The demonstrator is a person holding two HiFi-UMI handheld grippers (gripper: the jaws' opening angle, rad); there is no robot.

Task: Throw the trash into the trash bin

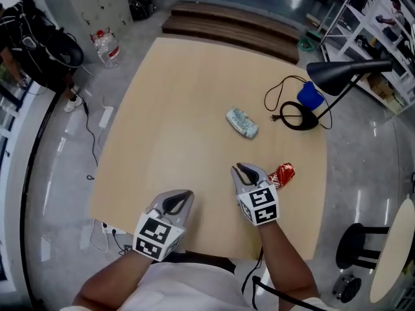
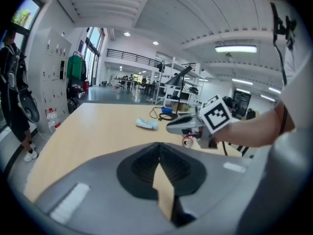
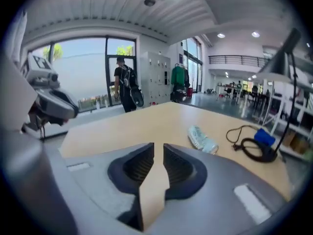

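Me: Closest to me are my two hands, low over the near edge of the big tan table (image 1: 181, 102). My left gripper (image 1: 184, 196) has its jaws pressed together, with nothing in them. My right gripper (image 1: 241, 168) has its jaws a little bit apart, and nothing is in them either.

Friend: What is on the table?

Me: A black lamp (image 1: 347, 73) stands at the far right side, with a black cord (image 1: 275, 96) by its foot.

Friend: And the trash?

Me: A crumpled pale packet (image 1: 242, 122) lies flat near the middle, well past my right gripper. Its long side runs from far-left to near-right. A small red wrapper (image 1: 282, 173) lies just beside my right gripper's tip, on the right. Its long side runs from near-left to far-right.
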